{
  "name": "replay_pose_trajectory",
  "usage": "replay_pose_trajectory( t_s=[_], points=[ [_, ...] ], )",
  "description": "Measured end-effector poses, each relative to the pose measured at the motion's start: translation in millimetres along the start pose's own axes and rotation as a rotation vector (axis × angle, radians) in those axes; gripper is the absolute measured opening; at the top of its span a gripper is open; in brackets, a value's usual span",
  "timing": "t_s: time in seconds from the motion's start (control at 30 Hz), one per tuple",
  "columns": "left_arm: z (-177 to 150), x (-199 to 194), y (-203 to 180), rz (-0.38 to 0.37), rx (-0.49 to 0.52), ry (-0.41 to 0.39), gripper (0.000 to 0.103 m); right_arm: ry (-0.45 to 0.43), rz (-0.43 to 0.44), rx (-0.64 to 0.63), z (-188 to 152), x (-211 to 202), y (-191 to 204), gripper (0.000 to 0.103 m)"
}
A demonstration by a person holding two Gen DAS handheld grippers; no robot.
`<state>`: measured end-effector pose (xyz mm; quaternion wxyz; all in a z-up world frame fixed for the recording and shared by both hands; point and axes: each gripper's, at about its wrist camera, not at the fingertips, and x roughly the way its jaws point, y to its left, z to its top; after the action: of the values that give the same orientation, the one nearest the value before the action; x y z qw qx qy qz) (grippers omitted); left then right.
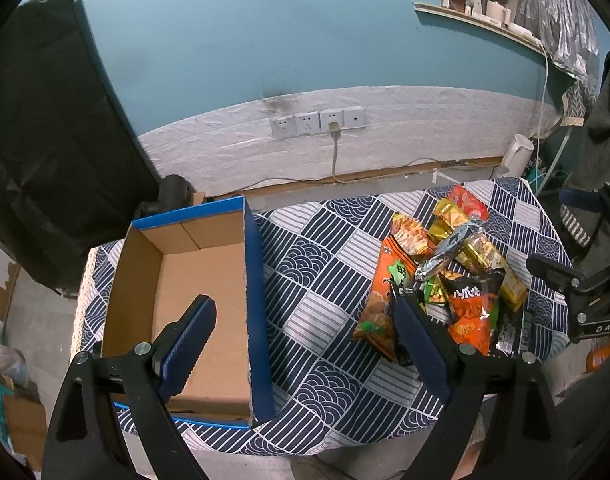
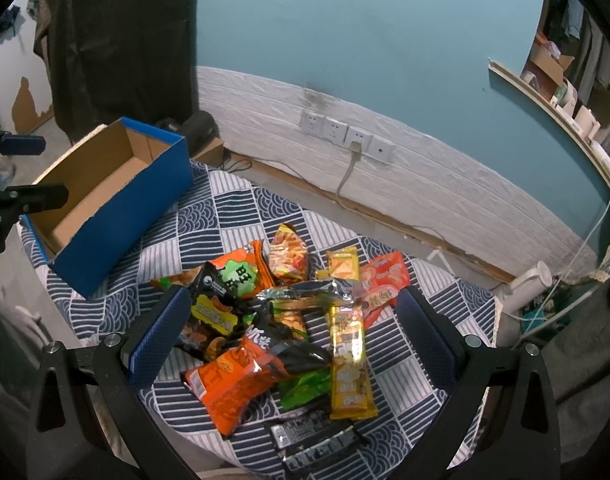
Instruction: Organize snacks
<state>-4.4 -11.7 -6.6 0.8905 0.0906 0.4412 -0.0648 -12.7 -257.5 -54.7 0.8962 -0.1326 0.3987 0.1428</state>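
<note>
Both tools are up over the table (image 1: 325, 264), which wears a navy-and-white patterned cloth. The left hand-held gripper (image 1: 305, 320) hangs with its blue-padded fingers spread wide and nothing between them, one finger over the blue cardboard box (image 1: 201, 280), the other by the near-left edge of the snack pile (image 1: 445, 276). That box sits on the table's left side, open-topped, its brown floor bare. Over to the right hand-held gripper (image 2: 289, 320): released too, jaws wide apart, poised above the heap with the packets showing between its pads, gripping none of them. The pile lies on the right part of the table, well apart from the box: an orange packet (image 2: 229, 380) nearest, a long yellow bar (image 2: 347, 360) beside it on the right, a silver wrapper (image 2: 313, 292) lying across the top, green and red packs tucked around. A black flat pack (image 2: 313, 440) lies at the near edge. On the far wall, a row of sockets (image 1: 317, 122).
</note>
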Motion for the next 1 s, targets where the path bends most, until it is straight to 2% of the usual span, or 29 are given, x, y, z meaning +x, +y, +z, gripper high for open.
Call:
replay_pose_trajectory(
  t_s=[1.0],
  points=[
    [-3.6, 1.9, -5.4, -0.001, 0.017, 0.007, 0.093, 0.012, -0.003, -0.002, -3.3, 1.7, -1.3, 0.101]
  ],
)
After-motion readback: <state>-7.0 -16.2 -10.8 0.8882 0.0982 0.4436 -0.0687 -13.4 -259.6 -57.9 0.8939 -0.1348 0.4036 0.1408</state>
